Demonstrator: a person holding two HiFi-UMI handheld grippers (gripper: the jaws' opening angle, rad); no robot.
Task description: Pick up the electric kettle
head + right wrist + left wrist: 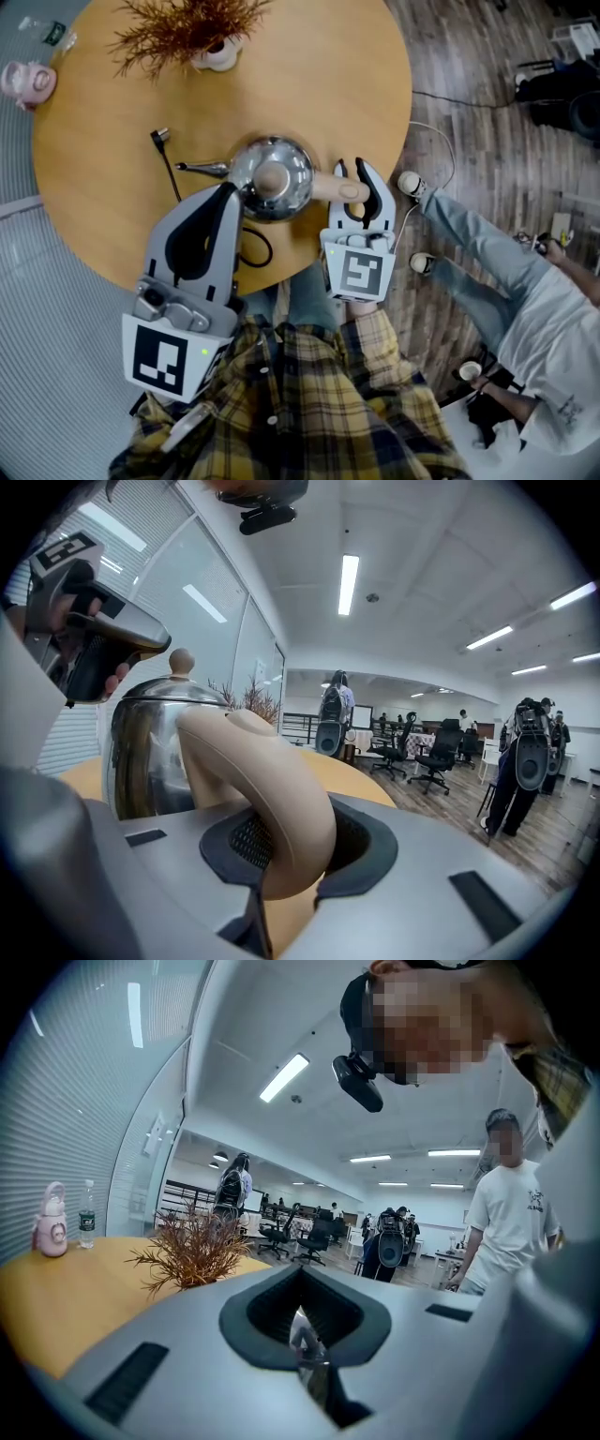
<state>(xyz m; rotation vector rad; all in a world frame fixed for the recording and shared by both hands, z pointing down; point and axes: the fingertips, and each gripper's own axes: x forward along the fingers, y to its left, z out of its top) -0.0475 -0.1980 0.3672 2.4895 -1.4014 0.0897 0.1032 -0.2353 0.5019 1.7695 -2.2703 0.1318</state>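
The electric kettle (272,173), polished steel with a beige lid knob and a thin spout pointing left, stands in the middle of the round wooden table (103,141). Its beige handle (336,187) sticks out to the right. My right gripper (353,178) is shut on that handle; in the right gripper view the handle (272,780) fills the gap between the pads, with the steel body (150,752) behind it. My left gripper (228,197) hangs at the kettle's near left side, jaws together and holding nothing. In its own view the left gripper (305,1335) shows only a narrow slit.
A dried plant in a white pot (217,52) stands at the table's far side, a pink bottle (28,82) at the far left edge. A black power cord (169,164) lies left of the kettle. A seated person (525,300) is on the right.
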